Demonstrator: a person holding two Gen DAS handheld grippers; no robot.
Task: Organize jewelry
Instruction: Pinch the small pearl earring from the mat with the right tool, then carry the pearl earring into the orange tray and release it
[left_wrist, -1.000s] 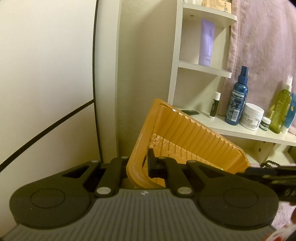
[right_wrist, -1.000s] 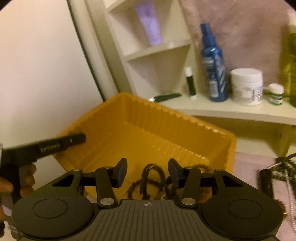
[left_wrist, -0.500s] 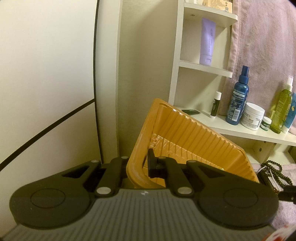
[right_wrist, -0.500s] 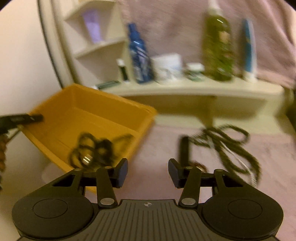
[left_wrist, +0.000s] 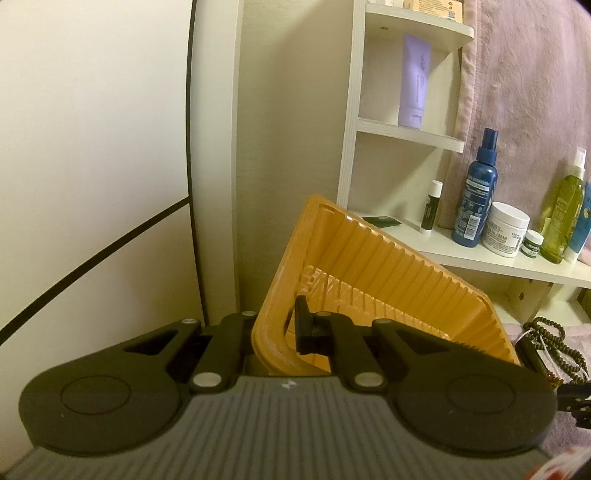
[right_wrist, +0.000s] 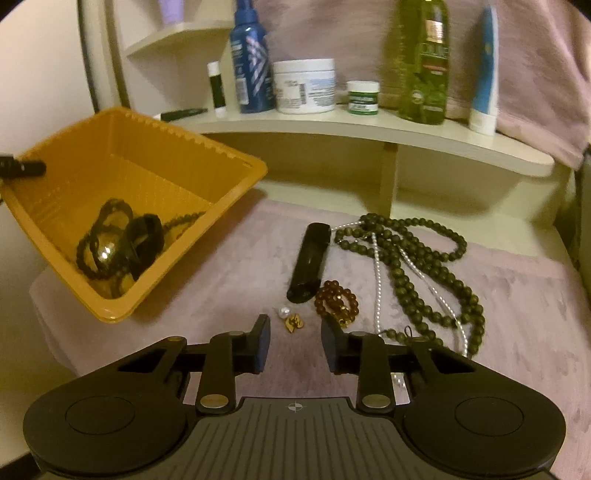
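Fingers of the right gripper are standing wide apart, empty, hovering just short of the small gold earring lying dead ahead, while the left gripper is clamping the tilted yellow basket.

White jar label: "CREAM" legible; other bottle labels too blurred to read

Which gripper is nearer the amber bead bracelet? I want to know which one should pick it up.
Right. The right gripper hovers open just short of the amber bead bracelet on the pink cloth; the left gripper is off at the yellow bin, clamped on its rim.
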